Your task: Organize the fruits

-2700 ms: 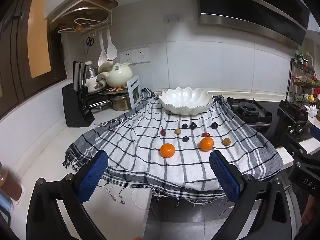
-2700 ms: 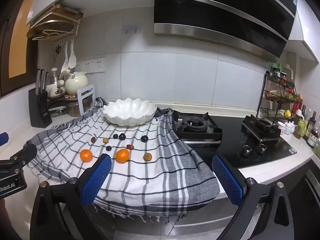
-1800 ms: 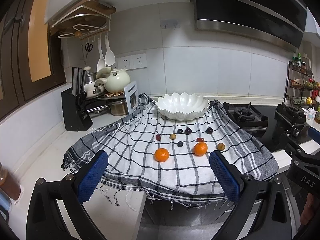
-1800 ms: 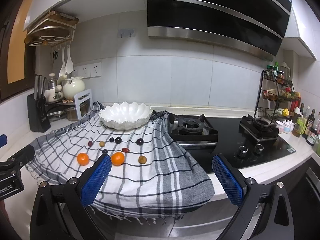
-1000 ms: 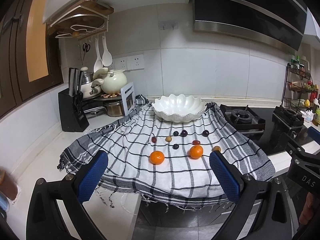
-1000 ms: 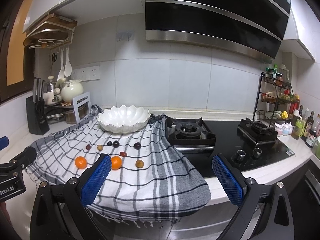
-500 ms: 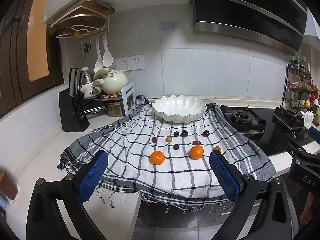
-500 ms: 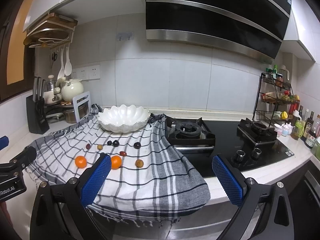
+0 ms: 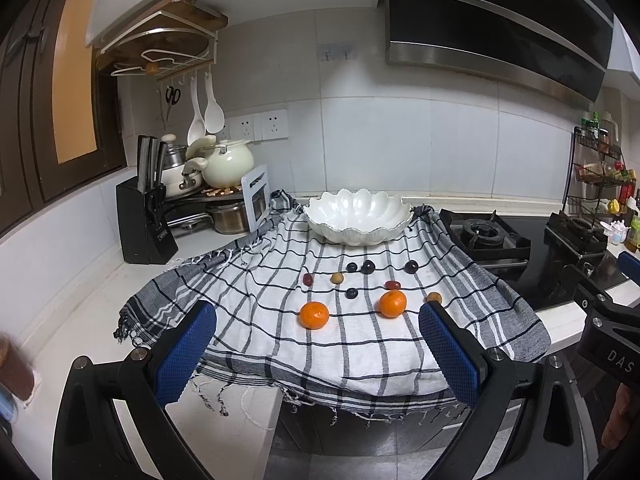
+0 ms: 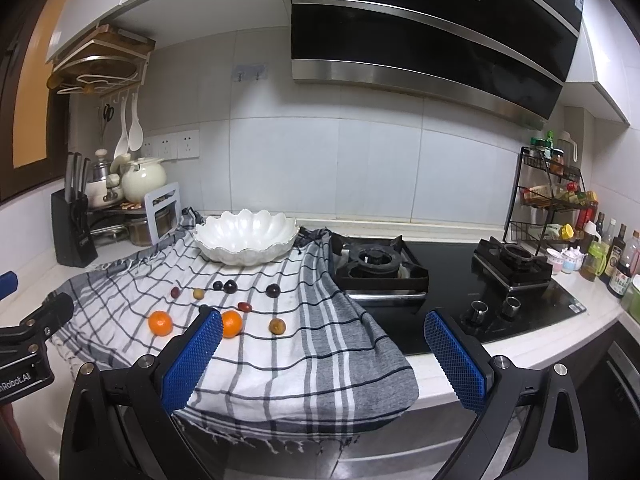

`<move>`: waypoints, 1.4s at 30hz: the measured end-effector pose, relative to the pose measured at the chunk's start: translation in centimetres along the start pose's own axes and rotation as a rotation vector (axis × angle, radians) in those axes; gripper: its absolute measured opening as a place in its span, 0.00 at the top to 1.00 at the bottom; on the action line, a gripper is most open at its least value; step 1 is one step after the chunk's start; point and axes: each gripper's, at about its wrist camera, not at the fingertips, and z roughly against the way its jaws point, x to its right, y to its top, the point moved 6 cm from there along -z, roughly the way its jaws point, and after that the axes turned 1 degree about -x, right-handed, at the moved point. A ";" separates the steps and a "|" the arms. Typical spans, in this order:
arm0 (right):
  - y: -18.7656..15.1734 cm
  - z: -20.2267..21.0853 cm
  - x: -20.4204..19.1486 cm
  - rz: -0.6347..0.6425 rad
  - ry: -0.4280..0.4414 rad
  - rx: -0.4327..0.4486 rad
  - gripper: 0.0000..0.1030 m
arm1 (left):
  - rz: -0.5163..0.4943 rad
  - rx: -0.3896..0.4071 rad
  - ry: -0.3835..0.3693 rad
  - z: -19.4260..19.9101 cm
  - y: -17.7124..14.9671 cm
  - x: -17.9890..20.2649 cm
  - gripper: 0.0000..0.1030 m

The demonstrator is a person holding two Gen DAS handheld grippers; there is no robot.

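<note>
Reading "DAS" on my right gripper (image 9: 608, 344) at the left view's right edge and "nRobot.AI", cut off, on my left gripper (image 10: 24, 352) at the right view's left edge. Both sets of fingers (image 9: 186, 350) gape wide, holding nothing. Two oranges (image 9: 314, 315) and small dark fruits (image 9: 368, 267) lie mid-frame on the checked cloth (image 9: 360, 356) below the white bowl (image 9: 357, 216). The cloth overhangs the table (image 9: 72, 320) edge; my right blue pad partly hides one orange (image 10: 232, 323).
</note>
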 end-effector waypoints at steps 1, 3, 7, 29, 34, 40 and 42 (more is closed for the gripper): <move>0.0 0.0 0.0 0.001 0.001 0.000 0.01 | 0.000 -0.001 0.001 0.0 0.0 0.0 0.00; 0.0 0.0 0.0 0.002 -0.001 0.001 0.01 | -0.001 -0.002 -0.002 0.0 -0.1 0.1 0.00; -0.1 -0.1 0.2 0.001 0.001 -0.003 0.01 | -0.003 -0.005 -0.006 0.0 -0.2 0.3 0.00; -0.6 -5.2 -0.1 0.038 0.075 -0.001 0.01 | -0.012 -0.083 0.033 -4.3 -1.6 1.5 0.02; -0.8 -7.2 -0.7 0.056 0.109 -0.016 0.01 | -0.002 -0.101 0.061 -5.7 -2.0 1.6 0.06; -0.9 -9.7 -1.8 0.059 0.152 -0.049 0.02 | -0.012 -0.121 0.077 -7.9 -1.7 1.5 0.08; -1.0 -10.9 -2.3 0.059 0.165 -0.065 0.05 | -0.035 -0.132 0.087 -9.2 -1.6 1.5 0.09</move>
